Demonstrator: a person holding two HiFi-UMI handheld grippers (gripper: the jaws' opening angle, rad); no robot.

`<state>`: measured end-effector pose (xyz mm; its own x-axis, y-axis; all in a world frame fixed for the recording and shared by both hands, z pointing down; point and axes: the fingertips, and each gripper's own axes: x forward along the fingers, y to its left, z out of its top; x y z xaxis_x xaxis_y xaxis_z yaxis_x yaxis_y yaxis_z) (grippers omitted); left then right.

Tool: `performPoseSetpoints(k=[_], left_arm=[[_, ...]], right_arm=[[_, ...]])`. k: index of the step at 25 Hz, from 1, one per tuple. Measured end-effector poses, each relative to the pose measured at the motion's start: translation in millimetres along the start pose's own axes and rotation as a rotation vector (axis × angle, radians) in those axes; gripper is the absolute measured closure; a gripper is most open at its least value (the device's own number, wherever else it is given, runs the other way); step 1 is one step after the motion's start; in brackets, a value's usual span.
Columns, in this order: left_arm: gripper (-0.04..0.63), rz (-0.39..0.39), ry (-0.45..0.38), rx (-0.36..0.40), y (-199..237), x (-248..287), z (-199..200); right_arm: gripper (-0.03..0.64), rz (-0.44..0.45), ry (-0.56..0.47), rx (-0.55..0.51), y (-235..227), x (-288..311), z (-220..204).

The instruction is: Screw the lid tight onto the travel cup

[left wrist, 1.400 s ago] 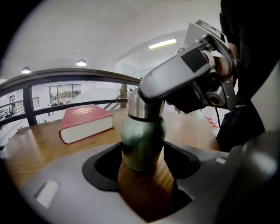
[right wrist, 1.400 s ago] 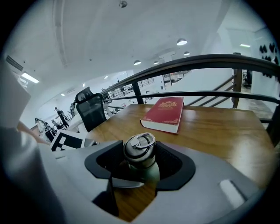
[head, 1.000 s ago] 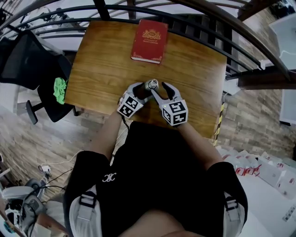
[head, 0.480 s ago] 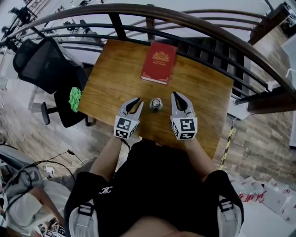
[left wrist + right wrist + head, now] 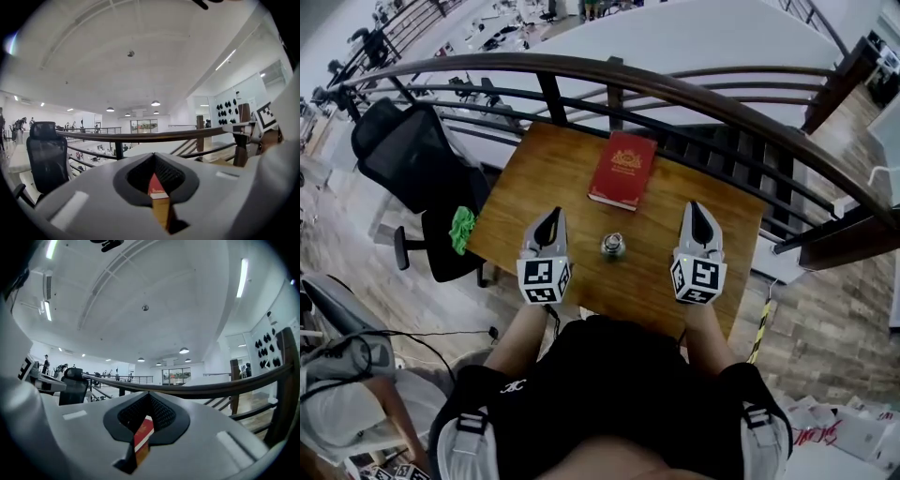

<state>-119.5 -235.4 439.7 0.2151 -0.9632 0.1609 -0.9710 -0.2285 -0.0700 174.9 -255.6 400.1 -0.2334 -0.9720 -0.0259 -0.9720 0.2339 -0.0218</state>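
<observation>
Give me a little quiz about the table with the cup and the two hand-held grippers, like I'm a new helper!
1. Pick one: what lies on the table behind the cup?
A. a red book
B. a plate
C. a laptop
2. True or false: the left hand-held gripper is holding the cup.
3. Fill in the gap: the cup stands ____ the left hand-held gripper and the right hand-held gripper.

Key: 1 A; 2 false, it is shut on nothing and apart from the cup; 3 between.
</observation>
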Motion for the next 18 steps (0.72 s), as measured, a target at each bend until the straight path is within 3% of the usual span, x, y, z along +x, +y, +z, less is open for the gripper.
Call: performPoseSetpoints(k=[7, 11, 18], left_arm=[[0.541, -0.016, -0.004, -0.074, -11.4, -5.0, 16.9], [0.541, -0.005, -0.025, -0.043, -8.2, -2.1, 29.8], [0.541, -0.014, -0.010, -0.069, -3.3, -2.3, 31.0]], right_arm=[[0.614, 0.032, -0.023, 0.039, -9.3, -12.3, 12.2], [0.614, 0.025, -0.026, 0.022, -7.1, -13.8, 15.1], [0.614, 0.019, -0.024, 0.017, -2.9, -12.3, 14.0]])
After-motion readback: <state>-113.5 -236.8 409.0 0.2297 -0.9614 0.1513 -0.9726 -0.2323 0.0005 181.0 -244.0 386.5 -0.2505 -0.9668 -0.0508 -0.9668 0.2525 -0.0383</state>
